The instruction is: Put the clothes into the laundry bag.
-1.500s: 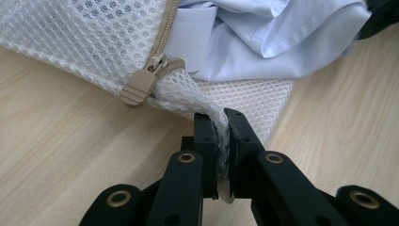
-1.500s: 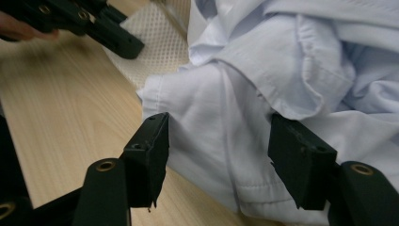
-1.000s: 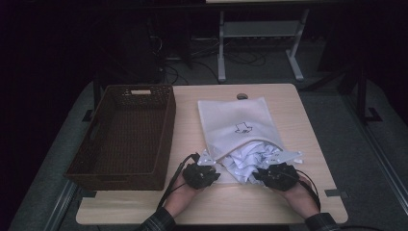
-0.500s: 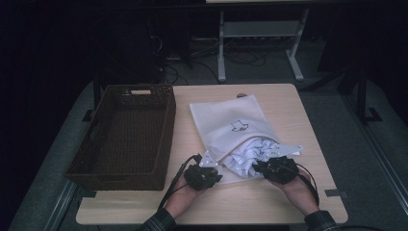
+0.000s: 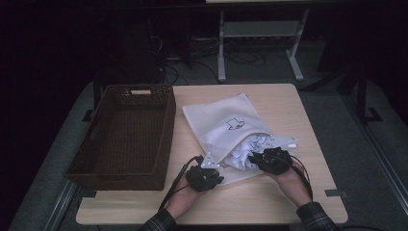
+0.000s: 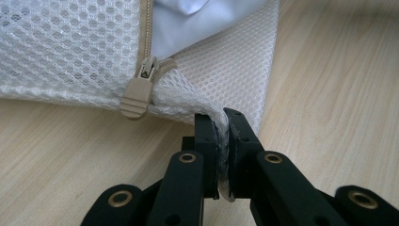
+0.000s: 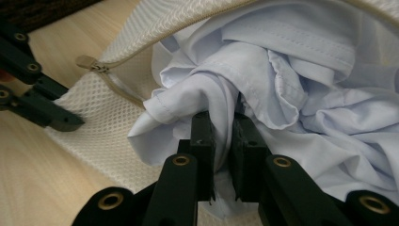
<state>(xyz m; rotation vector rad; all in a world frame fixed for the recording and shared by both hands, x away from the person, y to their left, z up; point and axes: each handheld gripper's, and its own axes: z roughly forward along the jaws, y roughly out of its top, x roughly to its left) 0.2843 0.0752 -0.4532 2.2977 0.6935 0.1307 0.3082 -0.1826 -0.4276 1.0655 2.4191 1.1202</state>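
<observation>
A white mesh laundry bag [image 5: 226,125] lies on the table with its zipped mouth open toward the near edge. A pale blue garment [image 5: 245,154] spills from the mouth. My left gripper [image 5: 207,169] is shut on the bag's near corner [image 6: 225,141], just beside the beige zip pull [image 6: 136,96]. My right gripper [image 5: 257,161] is shut on a fold of the pale blue garment [image 7: 263,80] at the bag's mouth [image 7: 141,33]. The left gripper's jaws [image 7: 37,106] show at the left of the right gripper view.
A dark brown wicker basket [image 5: 96,159] stands on the left part of the wooden table [image 5: 288,202], its inside bare. Beyond the table's far edge are a dark floor, cables and a metal stand [image 5: 260,38].
My right gripper has shifted left and a little away from the near edge with the garment. The bag has swung so its far end points more to the left. My left gripper stayed put.
</observation>
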